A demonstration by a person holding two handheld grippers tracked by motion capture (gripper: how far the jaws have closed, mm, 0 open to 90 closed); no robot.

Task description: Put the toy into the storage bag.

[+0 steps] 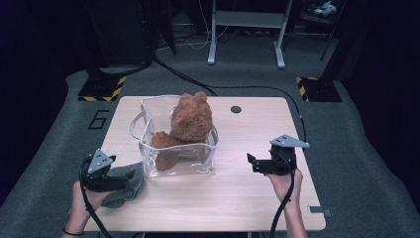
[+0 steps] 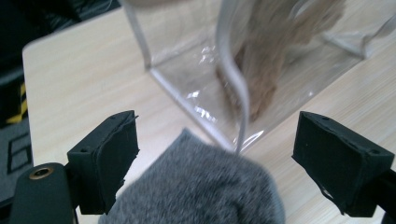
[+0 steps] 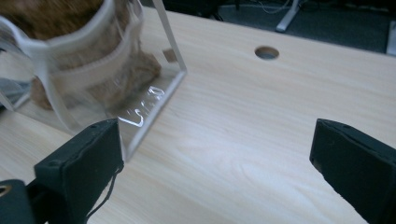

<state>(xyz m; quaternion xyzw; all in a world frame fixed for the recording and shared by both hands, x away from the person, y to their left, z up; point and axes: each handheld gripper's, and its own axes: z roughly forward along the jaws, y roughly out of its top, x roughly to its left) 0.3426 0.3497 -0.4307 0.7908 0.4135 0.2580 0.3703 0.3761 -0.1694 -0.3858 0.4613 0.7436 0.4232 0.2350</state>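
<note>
High view: clear bag [image 1: 181,148] stands mid-table [image 1: 247,193], brown plush bear [image 1: 190,119] upright inside, head above rim. Left gripper [image 1: 126,182] over grey cloth [image 1: 130,187] just left of bag; right gripper [image 1: 251,162] well apart on bag's right.

Left gripper view: jaws spread, grey cloth [image 2: 201,186] between them, pads not pressing; bag corner [image 2: 224,98] beyond.

Right gripper view: jaws spread over bare wood; bag wall [image 3: 144,100] beside one jaw; cable hole [image 3: 267,52] behind.

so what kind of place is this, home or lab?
Most likely a lab or test cell, not a home. The light wooden table stands on grey carpet with black-and-yellow hazard-striped floor plates at its far corners, black cables run across the floor, and a grey metal frame stands behind.
</note>
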